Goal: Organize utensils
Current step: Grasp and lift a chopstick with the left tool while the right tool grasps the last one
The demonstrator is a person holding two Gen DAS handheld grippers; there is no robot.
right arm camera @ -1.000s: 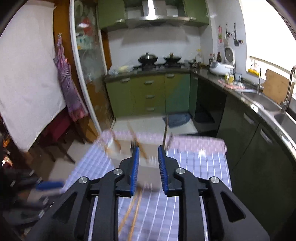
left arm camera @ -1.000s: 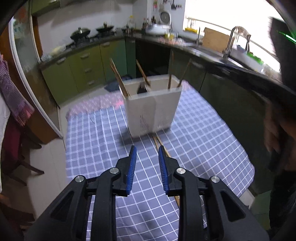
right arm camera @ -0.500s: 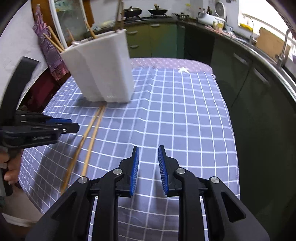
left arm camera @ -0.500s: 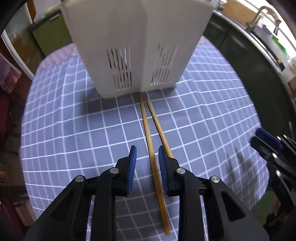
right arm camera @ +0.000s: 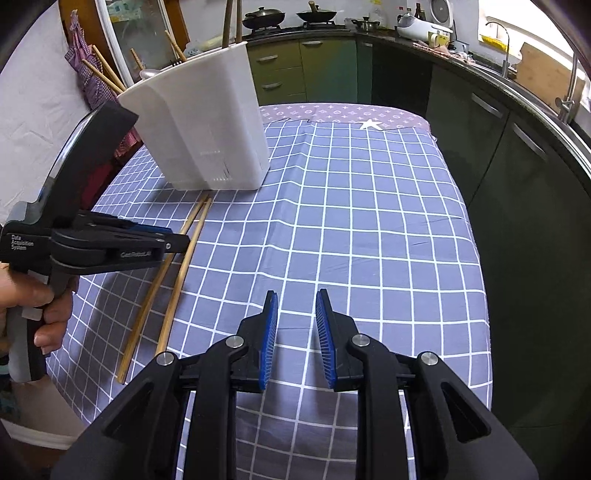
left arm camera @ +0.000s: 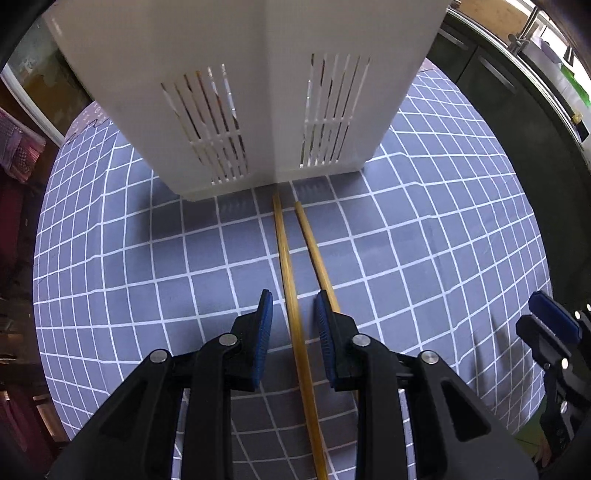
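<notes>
Two bamboo chopsticks [left arm camera: 284,254] lie side by side on the checked tablecloth, pointing at a white slotted utensil holder [left arm camera: 258,92]. My left gripper [left arm camera: 293,306] is open, low over them, with the left chopstick between its jaws and the right chopstick [left arm camera: 314,247] under its right finger. In the right wrist view the chopsticks [right arm camera: 177,273] lie at the left, the holder [right arm camera: 207,125] stands behind them with several chopsticks in it, and the left gripper [right arm camera: 177,240] reaches over them. My right gripper [right arm camera: 293,306] is open and empty above the cloth.
The table's right edge [right arm camera: 480,258] drops off toward dark green cabinets [right arm camera: 517,155]. A sink and tap [right arm camera: 569,85] are on the counter at right. Stove with pans [right arm camera: 288,16] at the back. My right gripper also shows in the left wrist view [left arm camera: 550,325].
My left gripper dropped from a high view of the kitchen down onto the chopsticks and moved forward along them. My right gripper tilted down toward the table and came lower.
</notes>
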